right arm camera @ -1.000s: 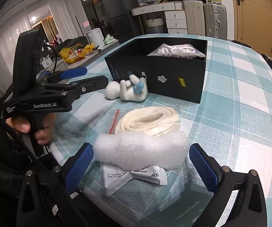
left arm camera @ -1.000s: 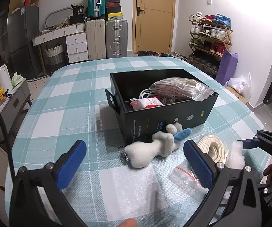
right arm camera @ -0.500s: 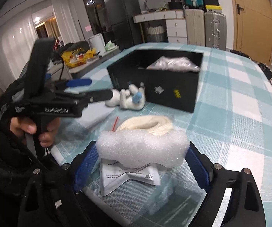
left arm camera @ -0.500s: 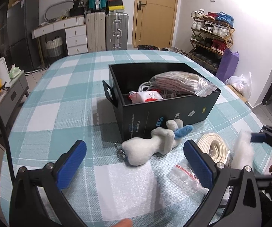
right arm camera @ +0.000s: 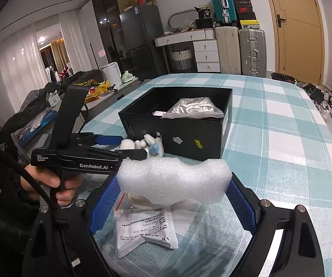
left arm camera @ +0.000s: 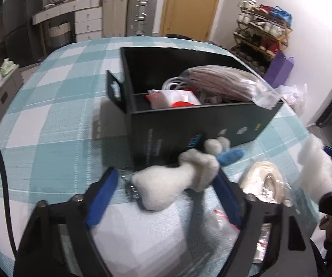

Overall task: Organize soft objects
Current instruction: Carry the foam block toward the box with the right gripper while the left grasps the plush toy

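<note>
My right gripper [right arm camera: 173, 184] is shut on a white foam block [right arm camera: 174, 182] and holds it above the table; the block also shows in the left wrist view [left arm camera: 316, 161]. My left gripper [left arm camera: 166, 184] is open, its blue pads either side of a white plush toy [left arm camera: 177, 180] with a blue part, which lies before the black box [left arm camera: 189, 124]. The toy [right arm camera: 143, 145] and left gripper [right arm camera: 110, 149] show in the right wrist view. The box [right arm camera: 177, 133] holds bagged soft items.
A coiled cream strap in a plastic bag [left arm camera: 265, 182] lies right of the toy. A white printed packet [right arm camera: 145, 228] lies under the foam. The checked tablecloth [left arm camera: 50, 115] covers the table. Suitcases, drawers and a shoe rack stand beyond.
My right gripper closed on the foam block and lifted it off the table. My left gripper moved forward until the plush toy came between its fingers.
</note>
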